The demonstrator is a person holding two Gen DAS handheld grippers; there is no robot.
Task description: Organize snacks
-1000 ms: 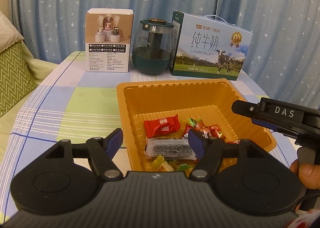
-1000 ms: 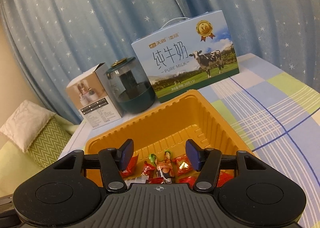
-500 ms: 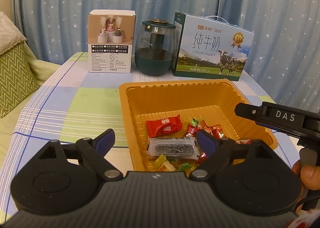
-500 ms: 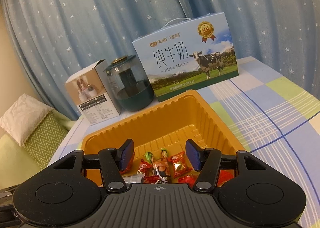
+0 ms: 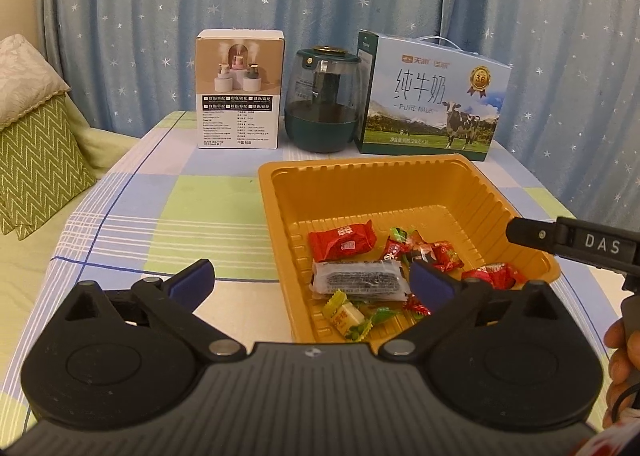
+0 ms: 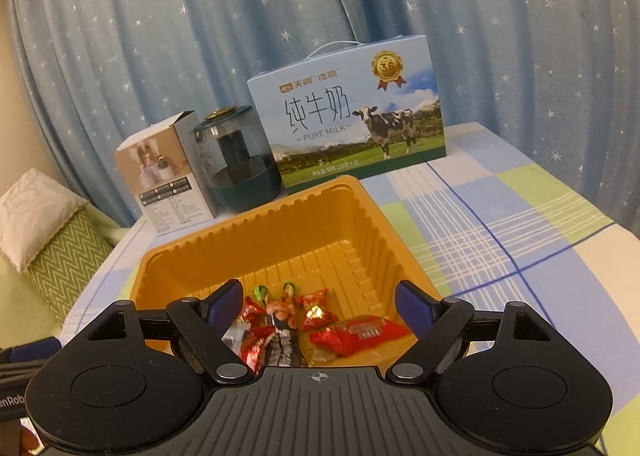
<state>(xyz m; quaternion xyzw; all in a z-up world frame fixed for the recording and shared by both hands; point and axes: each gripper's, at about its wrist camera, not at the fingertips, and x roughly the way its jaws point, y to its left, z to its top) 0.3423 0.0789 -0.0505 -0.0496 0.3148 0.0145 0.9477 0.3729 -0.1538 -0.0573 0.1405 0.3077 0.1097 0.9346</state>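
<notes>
Both of my hand-held grippers hang over the near edge of the orange tray; my left gripper has just been spreading its jaws and now stands wide with nothing pressed between the pads; my right gripper has likewise just been opening, and its pads touch nothing, though several sweets lie on the tray floor below the gap.

Every snack I can see already sits inside the tray, gathered toward its near side; no loose snack shows on the checked tablecloth beside the tray. Relative to the tray, the milk carton, the dark green jar and the small white box stand in a row just behind its far rim.

For the coming move the telling relation is this: the clear-wrapped dark bar lies in the tray's near-left part, straight ahead of my left gripper and just below its open jaws, its long axis running across the tray from left to right, so roughly along the line between my pads; I judge I would have to roll that wrist to close across its short side. The red packet lies in the tray's near-right part, nearer my right gripper.
</notes>
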